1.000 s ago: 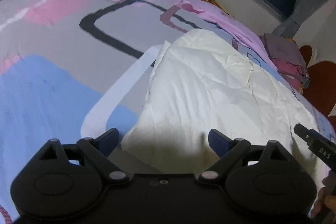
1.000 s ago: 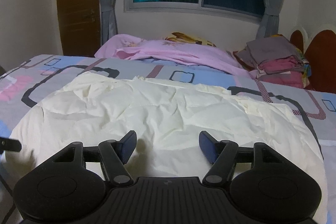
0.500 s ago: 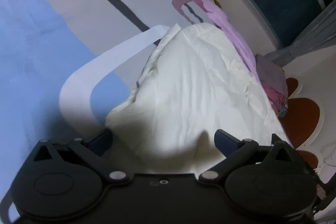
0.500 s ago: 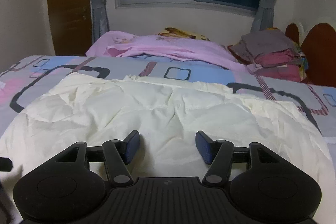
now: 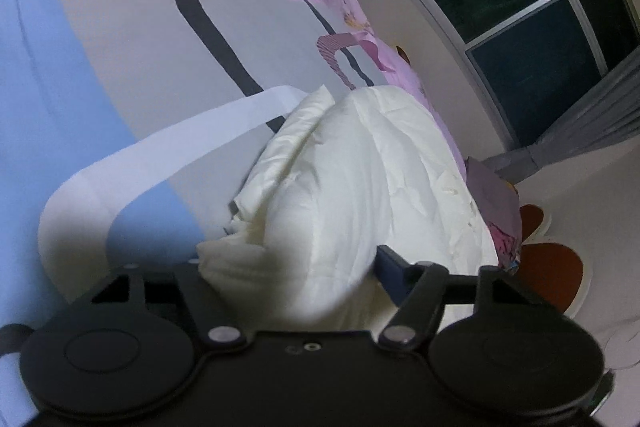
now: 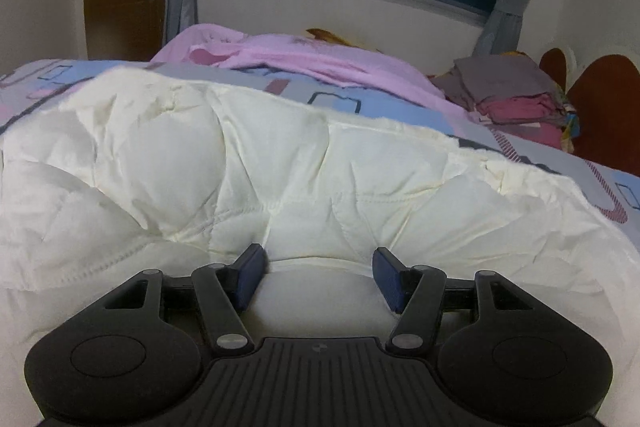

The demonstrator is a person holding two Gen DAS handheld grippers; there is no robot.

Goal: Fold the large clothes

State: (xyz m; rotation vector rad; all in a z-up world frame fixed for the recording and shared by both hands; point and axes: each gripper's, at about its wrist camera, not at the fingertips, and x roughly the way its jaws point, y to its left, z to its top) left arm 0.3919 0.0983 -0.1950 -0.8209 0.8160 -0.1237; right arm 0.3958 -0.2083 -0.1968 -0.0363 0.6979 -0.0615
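Observation:
A large cream quilted comforter (image 6: 280, 163) lies folded across the patterned bed. In the left wrist view its near left corner (image 5: 320, 235) bulges up between the open fingers of my left gripper (image 5: 292, 267); the left finger is hidden behind the cloth and the blue right pad (image 5: 390, 269) shows. My right gripper (image 6: 318, 273) is open, its blue pads (image 6: 250, 277) astride the comforter's near edge, with cloth between them.
The bed sheet (image 5: 120, 39) has blue, pink and grey shapes. A pink blanket (image 6: 304, 61) lies at the far side under the window. A stack of folded clothes (image 6: 516, 91) sits at the far right by the brown headboard (image 6: 604, 107).
Both grippers have moved forward and low onto the comforter's near edge. The left one has tilted and the corner now fills its jaws. The cloth has bunched up in front of the right one.

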